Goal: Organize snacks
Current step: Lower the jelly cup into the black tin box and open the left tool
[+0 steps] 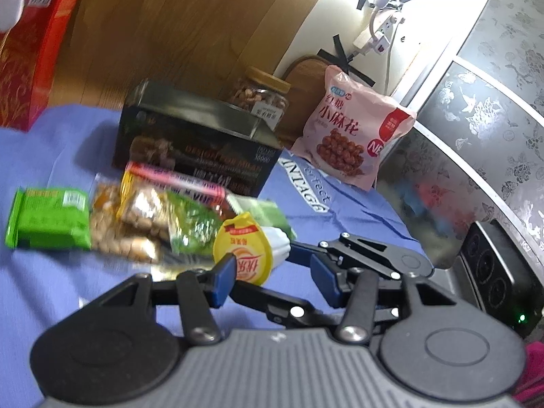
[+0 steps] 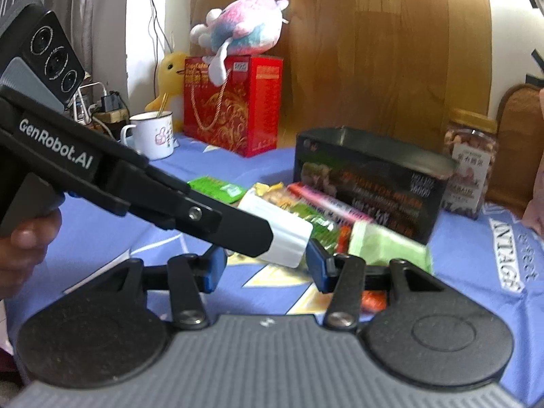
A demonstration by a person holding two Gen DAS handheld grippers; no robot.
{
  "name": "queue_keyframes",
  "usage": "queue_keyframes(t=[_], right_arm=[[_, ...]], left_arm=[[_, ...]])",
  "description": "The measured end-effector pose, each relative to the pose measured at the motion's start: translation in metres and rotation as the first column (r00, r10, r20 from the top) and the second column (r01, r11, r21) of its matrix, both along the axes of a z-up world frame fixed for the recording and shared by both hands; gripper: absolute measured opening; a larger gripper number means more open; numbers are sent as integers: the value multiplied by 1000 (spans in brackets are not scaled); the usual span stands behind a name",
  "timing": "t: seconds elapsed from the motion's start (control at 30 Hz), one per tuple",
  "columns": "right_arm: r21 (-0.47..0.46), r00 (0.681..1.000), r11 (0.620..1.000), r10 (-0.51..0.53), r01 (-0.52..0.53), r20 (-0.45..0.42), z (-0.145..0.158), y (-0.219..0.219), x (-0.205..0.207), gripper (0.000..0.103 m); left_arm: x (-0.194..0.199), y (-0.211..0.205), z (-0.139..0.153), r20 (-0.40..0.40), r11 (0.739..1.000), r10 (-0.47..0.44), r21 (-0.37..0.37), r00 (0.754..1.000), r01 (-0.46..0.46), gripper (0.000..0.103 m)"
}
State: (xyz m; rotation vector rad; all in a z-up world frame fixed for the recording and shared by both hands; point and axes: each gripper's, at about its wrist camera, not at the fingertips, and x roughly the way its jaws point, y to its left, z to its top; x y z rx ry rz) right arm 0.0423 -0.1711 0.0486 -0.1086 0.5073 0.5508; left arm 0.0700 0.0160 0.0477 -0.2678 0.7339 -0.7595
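A pile of small snack packets lies on the blue cloth in front of an open black box; it also shows in the right wrist view, as does the box. A yellow-lidded white jelly cup lies at the pile's near edge, just beyond my open left gripper. My right gripper is open and empty. The left gripper's arm crosses in front of it, its white fingertip between the right jaws. A green packet lies at the left.
A pink snack bag and a nut jar stand behind the box. A red gift box with a plush toy, and a white mug stand at the back left. A patterned grey surface is at the right.
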Motion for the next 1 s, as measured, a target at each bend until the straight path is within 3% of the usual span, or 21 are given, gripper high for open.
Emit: queue_keyframes(t=[0.3, 0.57, 0.8, 1.0], right_arm=[[5, 994, 998, -60, 60, 88, 20, -12, 35, 54], [-20, 981, 991, -129, 133, 148, 29, -20, 83, 54], [-18, 977, 982, -184, 187, 106, 25, -36, 136, 54], [-28, 978, 979, -202, 203, 47, 11, -35, 160, 54]], left_arm=[[36, -20, 31, 91, 1000, -15, 12, 996, 14, 48], [94, -47, 46, 130, 1000, -23, 23, 991, 20, 48], [145, -68, 37, 125, 1000, 8, 12, 992, -10, 48], [165, -75, 22, 105, 998, 52, 39, 993, -56, 50]])
